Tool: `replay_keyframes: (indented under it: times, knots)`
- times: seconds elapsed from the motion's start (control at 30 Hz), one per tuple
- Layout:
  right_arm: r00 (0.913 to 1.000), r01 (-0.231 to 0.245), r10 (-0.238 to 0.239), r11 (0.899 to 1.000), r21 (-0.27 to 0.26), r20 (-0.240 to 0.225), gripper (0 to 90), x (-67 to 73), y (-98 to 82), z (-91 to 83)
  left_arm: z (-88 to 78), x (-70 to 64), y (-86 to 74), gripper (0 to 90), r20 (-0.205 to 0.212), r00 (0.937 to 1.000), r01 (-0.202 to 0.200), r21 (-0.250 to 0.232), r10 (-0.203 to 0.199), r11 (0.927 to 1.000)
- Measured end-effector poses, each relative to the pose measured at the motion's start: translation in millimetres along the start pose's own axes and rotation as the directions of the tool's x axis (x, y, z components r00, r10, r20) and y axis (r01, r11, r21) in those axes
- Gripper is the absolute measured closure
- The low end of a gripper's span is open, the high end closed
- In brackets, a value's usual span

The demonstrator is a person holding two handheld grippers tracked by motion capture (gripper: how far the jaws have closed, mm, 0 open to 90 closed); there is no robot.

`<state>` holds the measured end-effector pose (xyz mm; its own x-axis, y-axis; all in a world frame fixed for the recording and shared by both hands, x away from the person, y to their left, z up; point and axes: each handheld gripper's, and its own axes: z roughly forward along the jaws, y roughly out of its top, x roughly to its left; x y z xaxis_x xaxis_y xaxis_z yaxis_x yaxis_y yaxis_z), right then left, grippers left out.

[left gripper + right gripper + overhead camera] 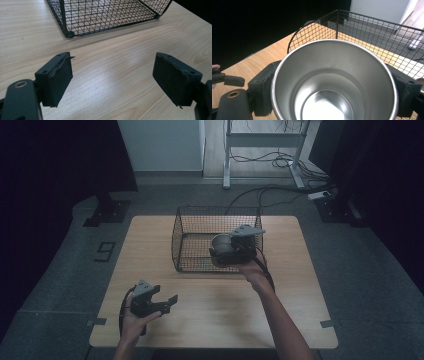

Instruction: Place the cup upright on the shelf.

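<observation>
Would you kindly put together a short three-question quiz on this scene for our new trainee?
1. True or false: the right tongs are clamped on a metal cup.
2. Where do the left tongs stand? A) inside the wire basket; B) open above the bare table, near the person's side; C) shut on a cloth.
3. In a few words: is there anything inside the cup, as the right gripper view shows it?

Key
1. True: the jaws press on opposite sides of the cup, at the basket's near right part.
2. B.
3. No, its shiny bottom is bare.
</observation>
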<state>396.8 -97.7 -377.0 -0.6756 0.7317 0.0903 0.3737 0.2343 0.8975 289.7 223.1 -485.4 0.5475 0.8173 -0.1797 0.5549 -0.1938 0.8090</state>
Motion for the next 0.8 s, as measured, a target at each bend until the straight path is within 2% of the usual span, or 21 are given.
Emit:
replay_keyframes:
  times: [0.2,0.37,0.53,0.8]
  knots:
    - [0.9999,-0.003,0.003,1.000,0.013,0.010,13.5,-4.9,5.1,6.5,0.4,0.7,-0.1,16.4,0.003,1.0000,-0.007,0.002,0.007,1.0000]
    - [0.9998,-0.010,0.010,1.000,0.020,0.017,13.5,-8.4,10.4,15.8,-0.8,2.6,-0.8,16.4,0.001,1.0000,0.005,-0.002,-0.005,1.0000]
    - [0.9997,0.003,-0.004,1.000,0.023,0.024,13.5,-9.0,13.7,22.7,1.5,1.8,-2.4,16.5,0.003,1.0000,0.000,0.008,0.000,1.0000]
    - [0.9988,-0.013,0.011,0.999,0.038,0.048,13.5,-21.3,22.3,30.4,3.2,2.1,-2.5,16.4,0.003,1.0000,-0.005,0.013,0.005,0.9999]
